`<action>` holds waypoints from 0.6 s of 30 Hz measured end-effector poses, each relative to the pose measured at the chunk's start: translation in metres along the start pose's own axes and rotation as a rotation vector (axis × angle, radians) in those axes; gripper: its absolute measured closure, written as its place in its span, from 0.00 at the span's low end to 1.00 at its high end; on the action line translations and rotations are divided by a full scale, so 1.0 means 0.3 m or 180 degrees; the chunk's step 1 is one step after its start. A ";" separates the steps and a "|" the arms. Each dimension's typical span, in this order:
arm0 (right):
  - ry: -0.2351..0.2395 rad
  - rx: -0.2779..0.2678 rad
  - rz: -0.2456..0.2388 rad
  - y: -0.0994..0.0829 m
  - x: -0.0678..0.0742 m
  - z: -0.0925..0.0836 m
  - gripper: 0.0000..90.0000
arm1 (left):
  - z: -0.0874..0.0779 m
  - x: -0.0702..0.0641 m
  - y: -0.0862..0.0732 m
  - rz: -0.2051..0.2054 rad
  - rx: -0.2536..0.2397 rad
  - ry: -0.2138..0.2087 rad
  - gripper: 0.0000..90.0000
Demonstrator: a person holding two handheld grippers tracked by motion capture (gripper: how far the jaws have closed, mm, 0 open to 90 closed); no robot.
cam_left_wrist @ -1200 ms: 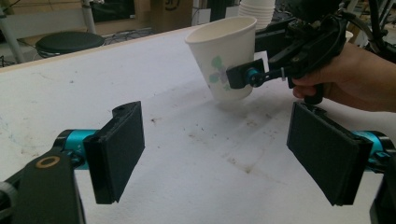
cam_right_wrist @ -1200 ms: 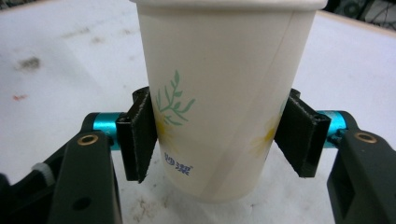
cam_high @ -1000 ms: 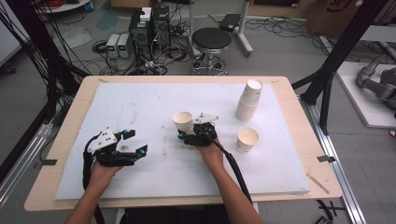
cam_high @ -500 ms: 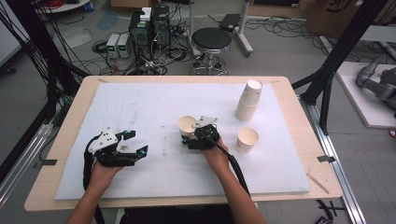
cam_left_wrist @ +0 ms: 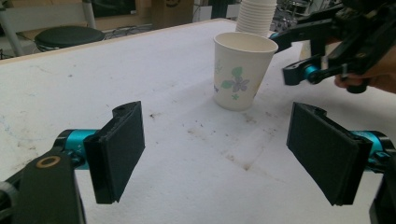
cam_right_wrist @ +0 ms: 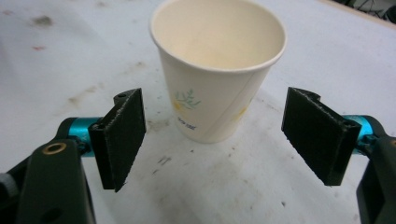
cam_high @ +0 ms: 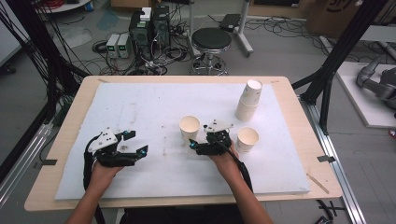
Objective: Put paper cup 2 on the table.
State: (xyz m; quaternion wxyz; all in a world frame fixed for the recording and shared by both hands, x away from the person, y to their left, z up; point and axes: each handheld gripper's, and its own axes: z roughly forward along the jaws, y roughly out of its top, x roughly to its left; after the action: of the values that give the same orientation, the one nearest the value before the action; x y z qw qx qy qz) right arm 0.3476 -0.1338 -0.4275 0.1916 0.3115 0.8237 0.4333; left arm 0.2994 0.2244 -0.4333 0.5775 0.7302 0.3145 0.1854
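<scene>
My right gripper point(cam_high: 200, 143) has just been opening its jaws, and they now stand wide with the flower-printed paper cup point(cam_right_wrist: 218, 70) upright on the white worktop point(cam_high: 140, 107) just ahead of them, pads clear of its wall. The risk I see is a light, empty cup — if I draw back crooked, one pad could clip the rim and tip it over. A second paper cup point(cam_high: 247, 139) sits just beside my right hand, so a careless swing could knock that too; the cup stack point(cam_high: 247, 100) is farther off. My left gripper point(cam_high: 133, 144) rests with jaws spread and empty, well apart from the cups.
</scene>
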 end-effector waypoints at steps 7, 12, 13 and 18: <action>0.0054 -0.0363 -0.0120 0.010 0.010 -0.154 0.25 | 0.001 -0.005 0.011 -0.0067 -0.0075 0.0008 0.21; 0.0024 -0.0541 -0.0075 -0.023 -0.032 -0.252 0.24 | 0.003 -0.006 0.019 -0.0153 -0.0181 0.0053 0.18; 0.0024 -0.0541 -0.0075 -0.023 -0.032 -0.252 0.24 | 0.002 -0.006 0.018 -0.0149 -0.0182 0.0052 0.18; -0.0064 -0.0654 -0.0044 -0.072 -0.086 -0.339 0.23 | -0.018 0.004 0.018 -0.0172 -0.0277 0.0067 0.18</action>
State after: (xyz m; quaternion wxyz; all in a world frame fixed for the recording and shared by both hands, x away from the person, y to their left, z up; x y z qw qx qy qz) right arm 0.2994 -0.2210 -0.3884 0.2338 0.2888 0.7752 0.5110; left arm 0.2981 0.2282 -0.4268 0.6102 0.6936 0.3318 0.1910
